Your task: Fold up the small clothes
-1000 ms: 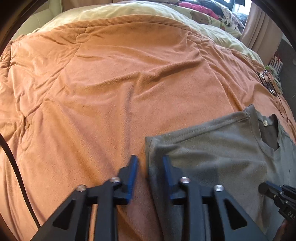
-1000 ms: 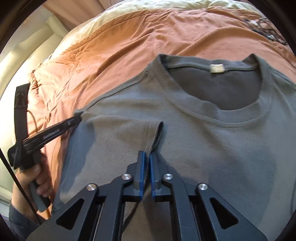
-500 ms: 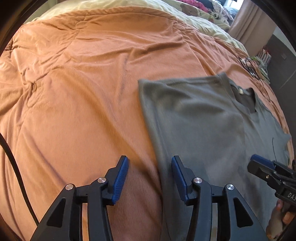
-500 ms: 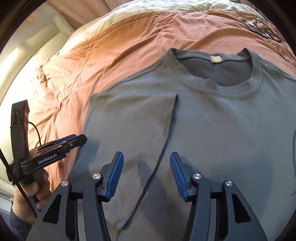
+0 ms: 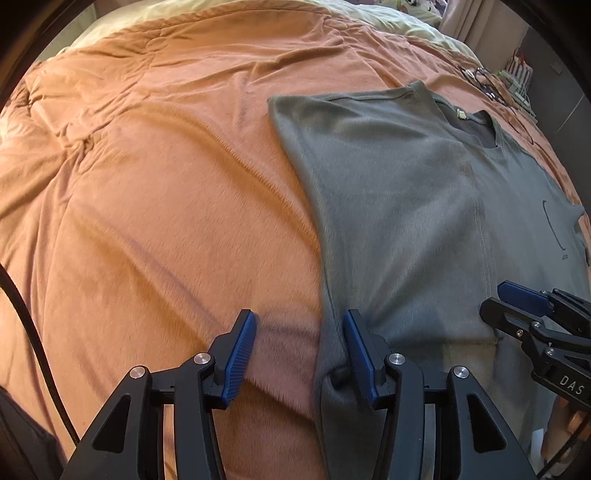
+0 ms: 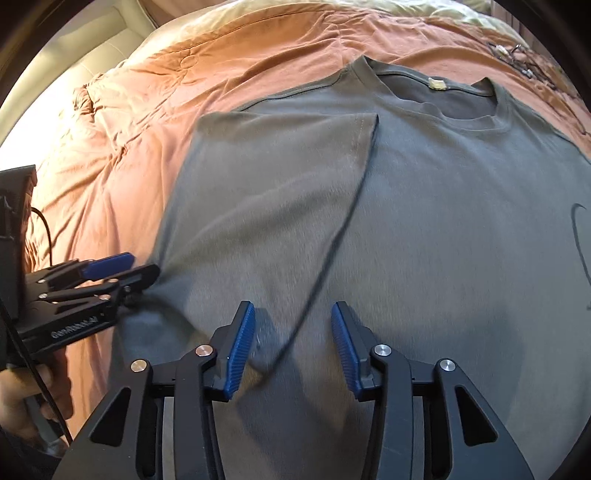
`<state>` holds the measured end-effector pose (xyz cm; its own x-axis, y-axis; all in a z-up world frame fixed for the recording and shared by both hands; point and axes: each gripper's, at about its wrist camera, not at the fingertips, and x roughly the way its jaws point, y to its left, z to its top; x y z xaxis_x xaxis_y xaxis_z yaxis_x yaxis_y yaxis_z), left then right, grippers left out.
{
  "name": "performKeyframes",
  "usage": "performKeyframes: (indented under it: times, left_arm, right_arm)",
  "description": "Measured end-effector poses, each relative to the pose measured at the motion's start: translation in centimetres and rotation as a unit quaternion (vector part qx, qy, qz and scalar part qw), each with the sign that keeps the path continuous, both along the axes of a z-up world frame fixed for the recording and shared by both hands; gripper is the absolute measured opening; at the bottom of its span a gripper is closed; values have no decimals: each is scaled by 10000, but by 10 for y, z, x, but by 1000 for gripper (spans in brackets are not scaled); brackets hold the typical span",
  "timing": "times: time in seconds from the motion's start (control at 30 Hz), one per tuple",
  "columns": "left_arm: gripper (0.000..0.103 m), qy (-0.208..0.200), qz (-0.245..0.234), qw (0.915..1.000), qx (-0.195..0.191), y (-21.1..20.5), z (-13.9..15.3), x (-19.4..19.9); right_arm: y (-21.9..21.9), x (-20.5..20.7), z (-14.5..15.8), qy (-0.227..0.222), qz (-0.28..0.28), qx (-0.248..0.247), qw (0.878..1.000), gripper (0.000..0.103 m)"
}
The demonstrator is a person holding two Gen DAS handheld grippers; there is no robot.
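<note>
A grey-green t-shirt (image 5: 406,184) (image 6: 461,229) lies flat on the bed, collar at the far end. Its left side with the sleeve is folded over onto the body, and the folded flap's edge (image 6: 351,214) runs diagonally toward me. My left gripper (image 5: 298,317) stands open astride the shirt's left folded side, the cloth lying by its right finger. My right gripper (image 6: 292,310) hovers over the flap's edge, which passes between its jaws; they are closing and the pads do not press on the cloth. Each gripper shows in the other's view: the right gripper (image 5: 517,301) and the left gripper (image 6: 118,271).
An orange blanket (image 5: 147,184) covers the bed, with a pale yellow sheet (image 5: 388,18) beyond it. A small tangle of dark wiry items (image 6: 517,55) lies past the collar on the right. A black cable (image 5: 22,314) hangs at the left. A person's hand (image 6: 22,398) holds the left gripper.
The right gripper let go of the folded sleeve edge and opened, then narrowed a little. Both grippers drew back along the shirt, away from the collar. The flap now lies flat.
</note>
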<state>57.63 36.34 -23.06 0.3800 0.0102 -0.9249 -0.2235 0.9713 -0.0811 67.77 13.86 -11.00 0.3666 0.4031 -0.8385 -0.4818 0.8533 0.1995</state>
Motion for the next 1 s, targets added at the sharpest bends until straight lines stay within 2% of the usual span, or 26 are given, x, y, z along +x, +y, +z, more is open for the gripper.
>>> performKeyframes:
  times: [0.2, 0.27, 0.33, 0.4, 0.6, 0.67, 0.73, 0.9, 1.0]
  left_arm:
    - [52, 144, -22, 9996, 247, -8, 7, -16]
    - [52, 252, 40, 9991, 344, -11, 11, -20]
    - [52, 409, 42, 9974, 597, -17, 15, -22]
    - [52, 359, 11, 9968, 713, -22, 25, -26]
    - [52, 109, 161, 9987, 468, -37, 59, -38]
    - [52, 52, 177, 9991, 381, -44, 67, -39]
    - [53, 5, 165, 9994, 310, -54, 76, -40]
    - [79, -195, 99, 9994, 258, -84, 97, -38]
    - [81, -238, 99, 9992, 294, -105, 104, -34]
  right_arm:
    - [-1, -24, 4, -20, 7, -162, 9999, 41]
    - [-10, -27, 8, 56, -45, -59, 10000, 41]
    - [-23, -31, 15, 154, -96, 198, 9996, 41]
    - [-38, -34, 25, 108, -158, 327, 9993, 41]
    - [-89, -45, 44, 354, -429, 985, 9936, 41]
    - [-112, -50, 50, 324, -602, 1143, 9911, 49]
    - [-135, -53, 54, 323, -768, 1354, 9873, 64]
    - [-184, -66, 69, 199, -1131, 1565, 9810, 65]
    - [-221, -74, 77, 75, -1386, 1732, 9750, 65]
